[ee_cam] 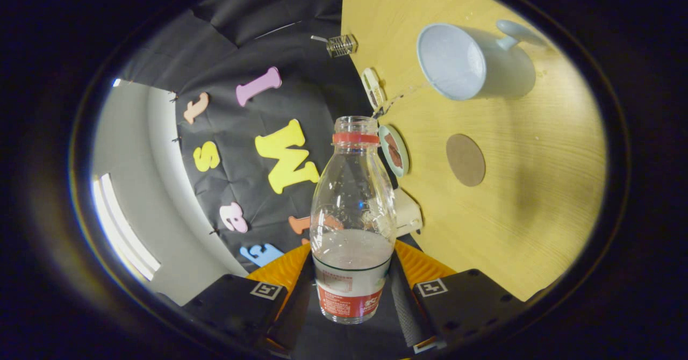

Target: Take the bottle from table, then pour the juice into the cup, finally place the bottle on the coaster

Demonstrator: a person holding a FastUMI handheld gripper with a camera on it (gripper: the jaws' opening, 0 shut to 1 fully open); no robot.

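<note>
Both fingers [352,295] clamped on bottle [352,215] — neck pointing straight ahead, cup [457,62] mouth beyond, off right of neck.

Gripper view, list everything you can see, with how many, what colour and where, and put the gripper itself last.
bottle: one, clear with a red neck ring and a red and white label, uncapped, pale liquid in its lower part, between the fingers.
cup: one, pale blue with a handle, on the table beyond the bottle, its opening seen nearly face on.
coaster: one, brown and round, flat on the table between bottle and cup.
table: one, light wood.
small round items: two, pale rims, at the table's edge by the bottle's neck; what they are is unclear.
wire piece: one, metallic, at the table's far edge.
gripper: one, both fingers pressed on the bottle's labelled base.
</note>
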